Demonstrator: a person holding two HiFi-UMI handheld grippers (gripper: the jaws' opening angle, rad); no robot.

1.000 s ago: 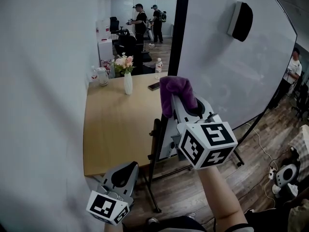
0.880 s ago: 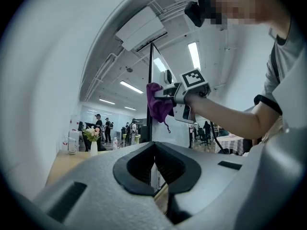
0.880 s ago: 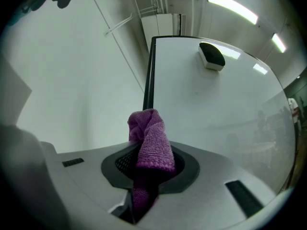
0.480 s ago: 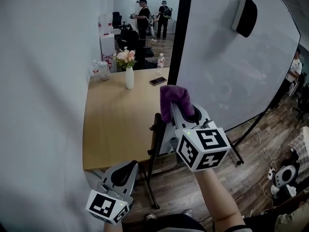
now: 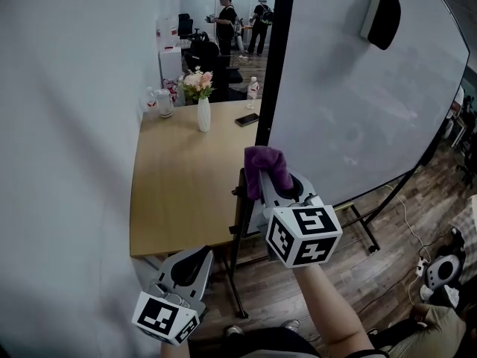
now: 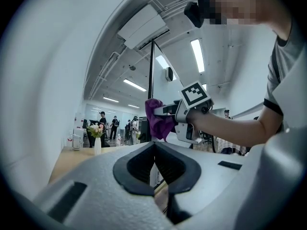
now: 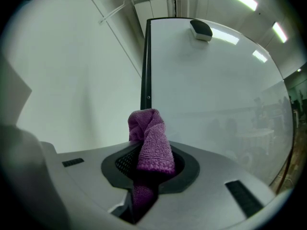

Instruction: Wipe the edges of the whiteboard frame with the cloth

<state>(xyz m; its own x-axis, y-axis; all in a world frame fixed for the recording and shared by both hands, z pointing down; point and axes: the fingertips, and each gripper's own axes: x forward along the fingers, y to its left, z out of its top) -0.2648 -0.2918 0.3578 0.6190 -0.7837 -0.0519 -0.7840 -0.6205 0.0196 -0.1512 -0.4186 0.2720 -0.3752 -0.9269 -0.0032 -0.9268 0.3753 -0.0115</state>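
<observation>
At the left edge of the whiteboard, the cloth (image 5: 266,168) is sitting against the black upright of the whiteboard frame (image 5: 271,66), low on the board and above the stand's legs. The right gripper (image 5: 273,183) is clenching it. In the right gripper view a purple fold (image 7: 151,140) is bulging out ahead of the jaws, while the rest is running down between them. That forward bunch is probably being kept proud of the gripper so that fabric, not plastic, is meeting the frame. The left gripper view is showing the cloth (image 6: 156,119) right at the upright (image 6: 152,71), though firm contact cannot be confirmed. The arm is reaching out from the near right so that the gripper is pointing along the edge, which suits a stroke up or down it.

The left gripper (image 5: 195,259) is hanging low at the near left, closed on nothing and well apart from the frame. It seems to be parked out of the way.

High on the board's white surface (image 5: 350,103), an eraser (image 5: 381,17) is clinging. Left of the frame, a wooden worktop (image 5: 179,200) is carrying a vase of flowers (image 5: 203,109), a phone (image 5: 247,119), a bottle (image 5: 253,92) and a jug (image 5: 164,103) at its far end. People are standing in the far room.

No writing can be read. The board looks blank, the bottle's label is too small, and the gripper cubes are bearing only black-and-white square markers.
</observation>
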